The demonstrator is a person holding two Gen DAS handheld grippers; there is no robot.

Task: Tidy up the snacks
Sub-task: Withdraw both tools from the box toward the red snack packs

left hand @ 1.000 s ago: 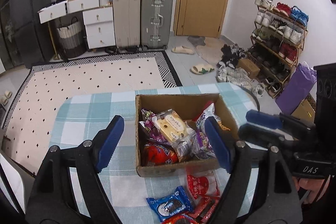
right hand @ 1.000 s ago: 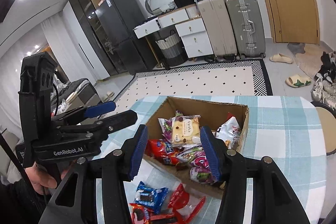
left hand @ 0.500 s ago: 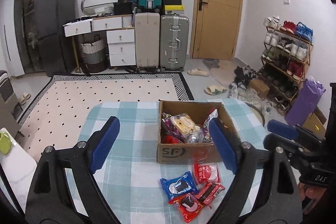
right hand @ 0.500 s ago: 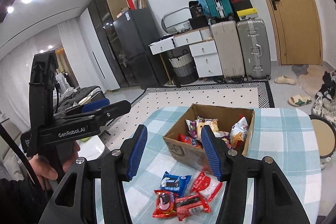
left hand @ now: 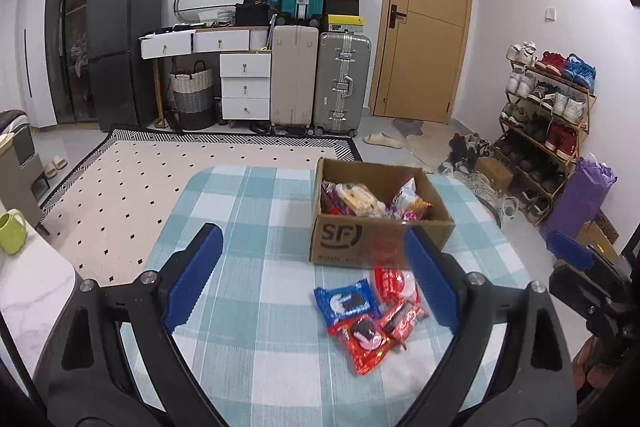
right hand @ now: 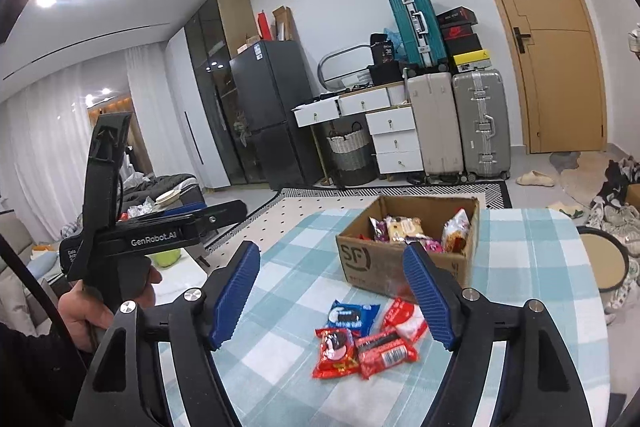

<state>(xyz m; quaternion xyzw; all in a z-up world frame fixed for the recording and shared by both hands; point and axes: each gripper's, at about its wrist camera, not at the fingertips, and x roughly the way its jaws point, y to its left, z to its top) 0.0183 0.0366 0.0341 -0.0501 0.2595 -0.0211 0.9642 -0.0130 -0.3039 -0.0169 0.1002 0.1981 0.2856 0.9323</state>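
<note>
A cardboard box marked SF holds several snack packs on a table with a blue check cloth. In front of it lie a blue cookie pack, a red-and-white pack and two red packs. My left gripper is open and empty, above the table short of the packs. My right gripper is open and empty, also short of them. The left gripper shows in the right wrist view, held in a hand.
A white marble side table with a green mug stands left of the table. Suitcases, drawers, a fridge and a door line the far wall. A shoe rack stands at the right. A round stool sits beside the table.
Both grippers have pulled back and up from the box, so the box looks smaller and farther and the loose packs now show in full. Both stay open and empty.
</note>
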